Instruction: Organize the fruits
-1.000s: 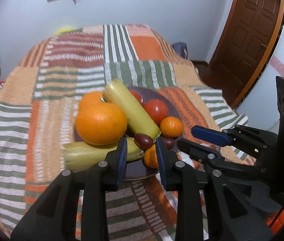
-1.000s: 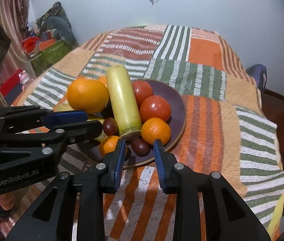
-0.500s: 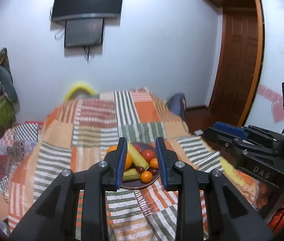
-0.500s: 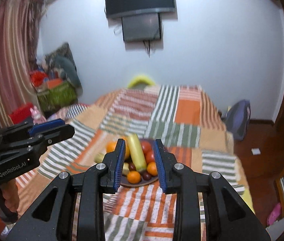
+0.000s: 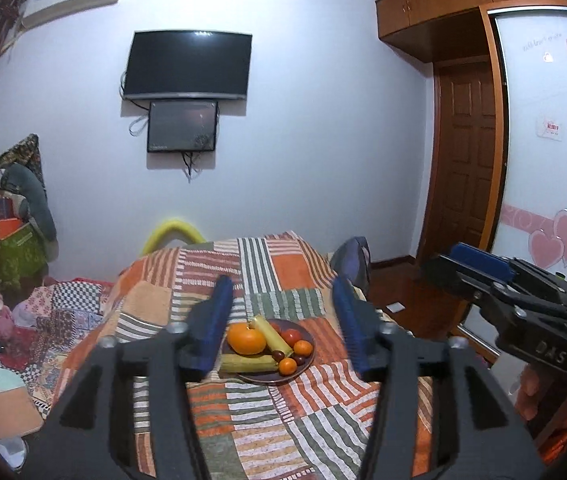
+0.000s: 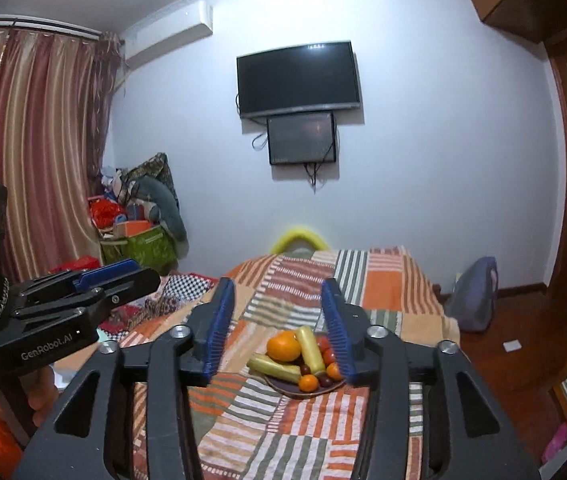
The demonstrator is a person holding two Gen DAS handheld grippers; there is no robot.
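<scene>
The fruits sit piled on a dark plate (image 5: 306, 364) at lower centre of the frame, on the striped bed (image 5: 283, 268). The big orange (image 5: 245, 338) looks firm and round, likely to roll; best pinched across its middle. The yellow cylinder (image 6: 309, 345) leaning on it crowds access. Left claw (image 5: 281, 326) and right claw (image 6: 279, 328) have just been opening and stand spread, empty, well back from the plate.

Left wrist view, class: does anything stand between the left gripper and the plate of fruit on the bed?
Nothing visible does. The left gripper, its jaws having just opened and holding nothing, looks straight at the plate across bare patchwork blanket. The right gripper is off to the side, clear of that line.
</scene>
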